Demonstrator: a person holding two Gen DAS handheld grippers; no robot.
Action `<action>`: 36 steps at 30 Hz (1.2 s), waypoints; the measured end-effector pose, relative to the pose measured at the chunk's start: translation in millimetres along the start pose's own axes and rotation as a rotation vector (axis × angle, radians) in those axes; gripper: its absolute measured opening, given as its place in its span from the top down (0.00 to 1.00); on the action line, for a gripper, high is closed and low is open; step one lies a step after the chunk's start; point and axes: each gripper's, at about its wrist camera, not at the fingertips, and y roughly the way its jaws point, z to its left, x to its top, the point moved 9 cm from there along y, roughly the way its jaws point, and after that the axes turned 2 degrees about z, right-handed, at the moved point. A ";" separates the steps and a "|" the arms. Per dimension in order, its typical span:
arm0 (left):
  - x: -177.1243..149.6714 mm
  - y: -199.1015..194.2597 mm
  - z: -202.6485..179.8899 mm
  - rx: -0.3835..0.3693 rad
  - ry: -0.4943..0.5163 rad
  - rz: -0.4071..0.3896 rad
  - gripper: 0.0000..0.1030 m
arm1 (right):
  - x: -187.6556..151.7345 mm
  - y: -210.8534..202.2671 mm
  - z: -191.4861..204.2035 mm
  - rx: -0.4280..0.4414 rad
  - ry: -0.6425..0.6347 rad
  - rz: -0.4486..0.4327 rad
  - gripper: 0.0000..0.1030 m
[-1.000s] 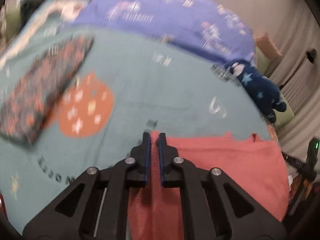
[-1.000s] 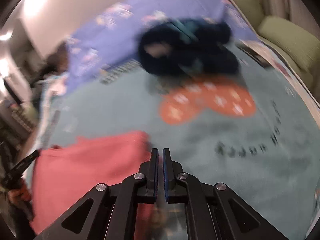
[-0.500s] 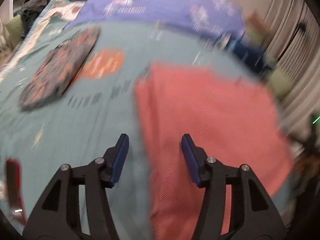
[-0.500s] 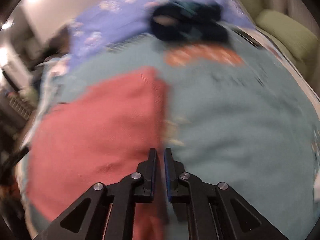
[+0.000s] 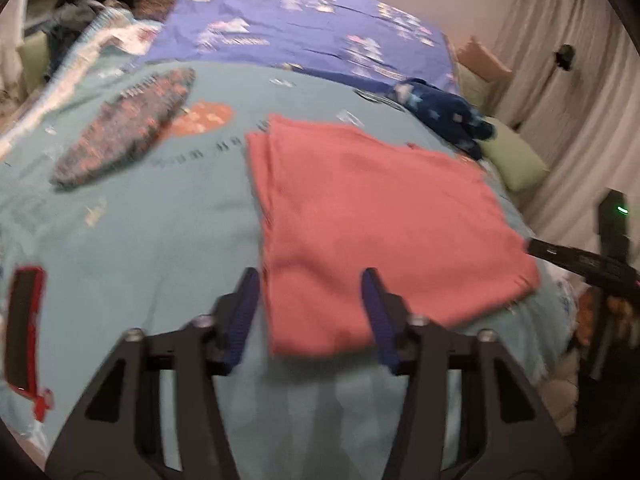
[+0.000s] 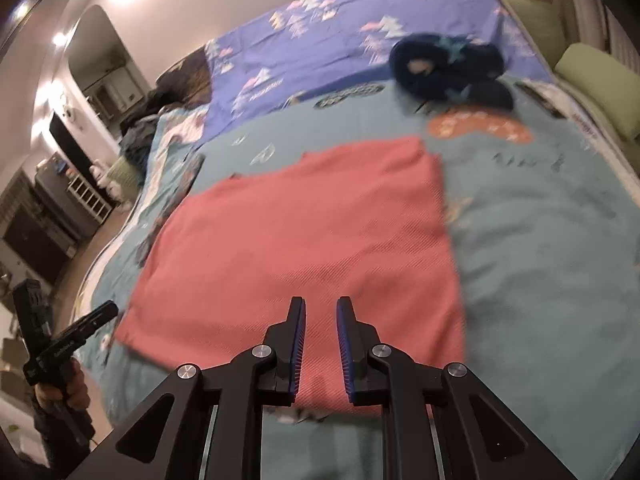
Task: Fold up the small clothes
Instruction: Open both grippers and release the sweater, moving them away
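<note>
While both grippers' fingers hover empty over the pink cloth (image 5: 380,216), left closing, right opening, only the left view shows patterned shorts (image 5: 124,132).

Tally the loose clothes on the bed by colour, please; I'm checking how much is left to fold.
Coral-red garment, laid flat: 1
Dark patterned piece with orange print, flat: 1
Navy star-print garment, bunched: 1
Total: 3

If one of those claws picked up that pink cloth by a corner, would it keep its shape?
Probably not. The pink cloth lies flat in soft layers on the bedspread, so it would likely droop and unfold. It looks thin and knitted, so probably light and not slippery.
</note>
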 end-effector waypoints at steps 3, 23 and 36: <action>-19.7 11.0 13.5 0.051 0.019 0.071 0.97 | -8.1 8.1 4.2 0.011 0.020 0.032 0.84; -14.6 -21.6 57.3 0.061 -0.086 -0.040 0.77 | -55.1 49.1 180.9 -0.046 -0.560 0.067 0.75; -21.8 -22.6 110.1 0.082 -0.211 -0.033 0.64 | -92.9 99.7 258.6 -0.193 -0.975 -0.029 0.50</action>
